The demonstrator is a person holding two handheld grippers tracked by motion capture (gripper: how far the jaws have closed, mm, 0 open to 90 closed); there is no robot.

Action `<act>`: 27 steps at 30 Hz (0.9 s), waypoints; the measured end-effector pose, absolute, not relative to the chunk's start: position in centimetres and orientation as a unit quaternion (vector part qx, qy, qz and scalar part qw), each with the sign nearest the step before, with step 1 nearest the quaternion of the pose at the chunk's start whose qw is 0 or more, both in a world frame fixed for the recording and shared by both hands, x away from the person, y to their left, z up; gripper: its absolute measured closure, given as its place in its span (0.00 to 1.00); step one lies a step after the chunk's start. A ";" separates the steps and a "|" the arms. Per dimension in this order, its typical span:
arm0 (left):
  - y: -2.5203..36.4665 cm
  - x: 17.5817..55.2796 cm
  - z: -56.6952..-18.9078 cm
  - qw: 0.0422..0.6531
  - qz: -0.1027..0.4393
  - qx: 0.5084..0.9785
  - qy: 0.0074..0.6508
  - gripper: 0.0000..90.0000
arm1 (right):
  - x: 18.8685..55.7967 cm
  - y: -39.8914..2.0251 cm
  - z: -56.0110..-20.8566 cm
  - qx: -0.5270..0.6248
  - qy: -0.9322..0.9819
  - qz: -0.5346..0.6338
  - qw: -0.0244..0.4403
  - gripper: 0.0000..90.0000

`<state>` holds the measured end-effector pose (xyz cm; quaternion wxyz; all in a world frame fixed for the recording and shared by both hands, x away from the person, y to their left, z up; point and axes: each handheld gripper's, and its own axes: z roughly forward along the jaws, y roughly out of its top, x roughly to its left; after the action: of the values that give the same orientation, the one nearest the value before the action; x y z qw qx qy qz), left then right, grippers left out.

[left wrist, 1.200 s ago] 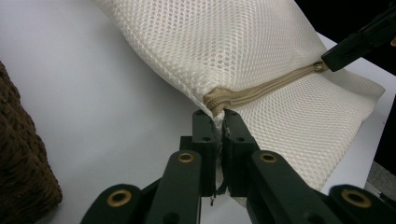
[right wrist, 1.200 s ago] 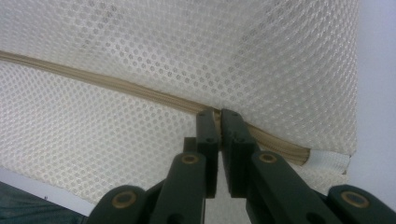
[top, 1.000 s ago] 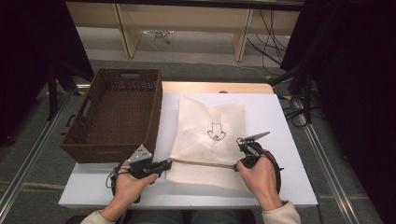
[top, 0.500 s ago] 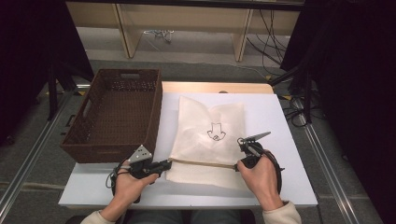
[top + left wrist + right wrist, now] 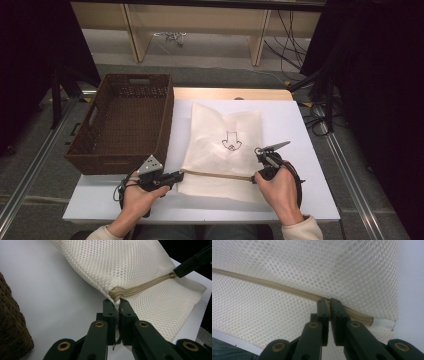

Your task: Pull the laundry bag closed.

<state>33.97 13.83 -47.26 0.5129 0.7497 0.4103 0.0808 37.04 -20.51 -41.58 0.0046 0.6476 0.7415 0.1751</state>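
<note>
The left gripper [image 5: 115,305] is clamping shut on the mesh bag [image 5: 223,142] at the zipper's [image 5: 140,288] end. The right gripper [image 5: 329,304] is pinching shut on the zipper near the bag's opposite edge, probably on the pull. Compared with a second ago, nothing is changing: both hands are holding position, so no zipper travel is occurring yet. The bag is lying flat on the table [image 5: 300,130], just beside the basket [image 5: 125,120].
</note>
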 end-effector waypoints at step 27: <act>13.9 34.1 -47.2 0.513 0.083 0.754 0.402 0.94 | 36.9 -20.9 -41.4 0.652 0.737 0.175 0.004 0.97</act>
<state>34.07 13.94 -47.22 0.5135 0.7537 0.4019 0.0828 36.90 -20.88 -41.40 0.0036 0.6523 0.7374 0.1753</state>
